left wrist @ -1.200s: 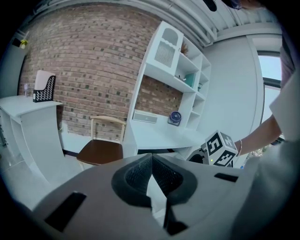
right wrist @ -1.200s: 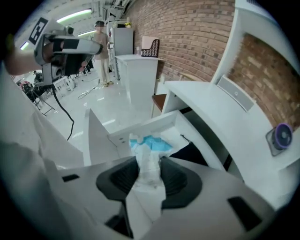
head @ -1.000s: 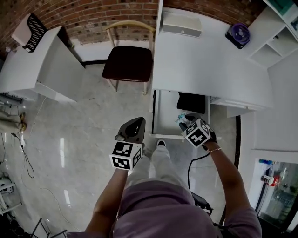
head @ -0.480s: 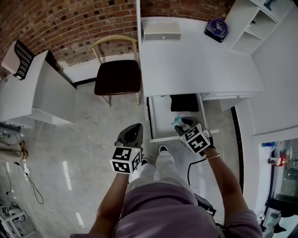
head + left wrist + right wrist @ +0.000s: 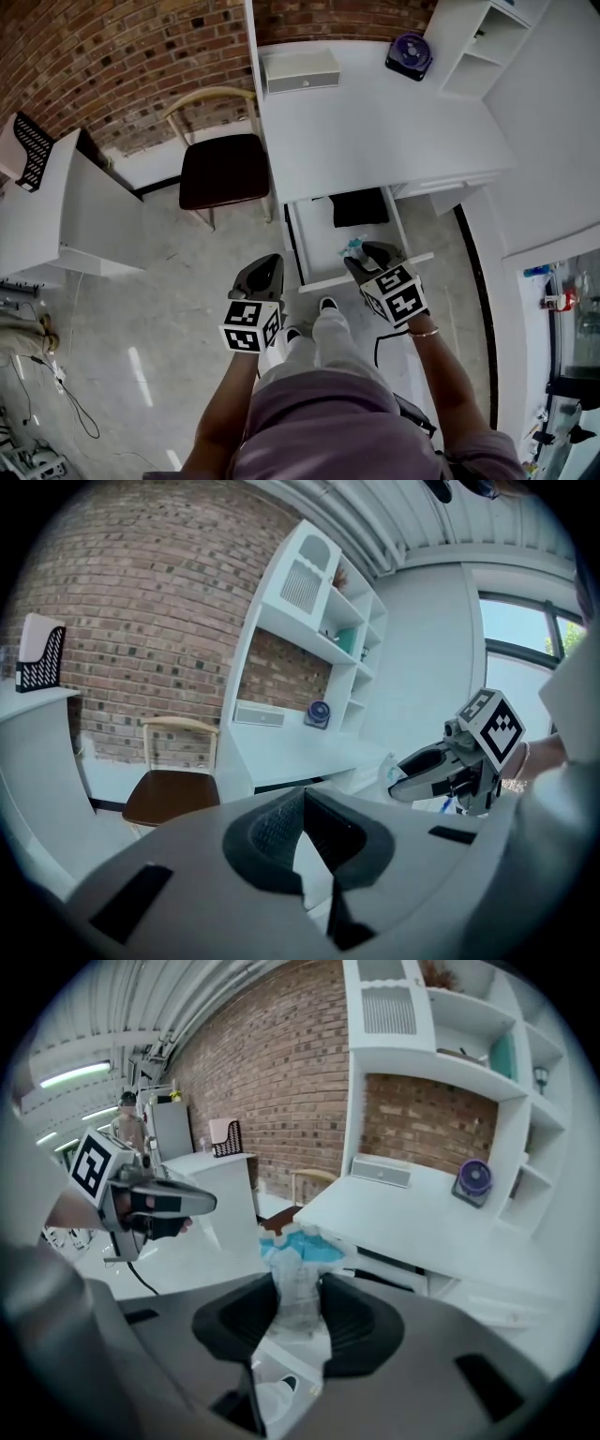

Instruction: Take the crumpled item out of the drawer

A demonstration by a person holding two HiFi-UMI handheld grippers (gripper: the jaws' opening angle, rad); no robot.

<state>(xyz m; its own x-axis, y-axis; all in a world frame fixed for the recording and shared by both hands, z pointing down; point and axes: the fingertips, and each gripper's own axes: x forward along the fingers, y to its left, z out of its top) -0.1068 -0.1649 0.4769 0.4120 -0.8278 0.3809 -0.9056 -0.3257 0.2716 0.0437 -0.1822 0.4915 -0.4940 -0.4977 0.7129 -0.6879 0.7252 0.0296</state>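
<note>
A crumpled clear-and-blue plastic item (image 5: 298, 1274) is pinched between the pads of my right gripper (image 5: 298, 1290), which is shut on it. In the head view the right gripper (image 5: 361, 255) holds the crumpled item (image 5: 352, 248) above the front part of the open white drawer (image 5: 367, 273) under the desk. A black thing (image 5: 360, 207) lies at the drawer's back. My left gripper (image 5: 260, 277) hovers over the floor, left of the drawer, with its jaws together and nothing in them. In the left gripper view its jaws (image 5: 302, 803) frame the desk, and the right gripper (image 5: 424, 765) shows at the right.
The white desk (image 5: 375, 122) carries a white box (image 5: 301, 70) and a purple fan (image 5: 410, 54). A dark-seated chair (image 5: 223, 170) stands left of the desk, white shelves (image 5: 478, 47) to the right. Another white desk (image 5: 66, 206) is far left. The person's legs (image 5: 314, 342) are below the drawer.
My right gripper has risen with the crumpled item, lifting it up from inside the drawer, and has rolled. The left gripper has stayed where it was. The head view has swung.
</note>
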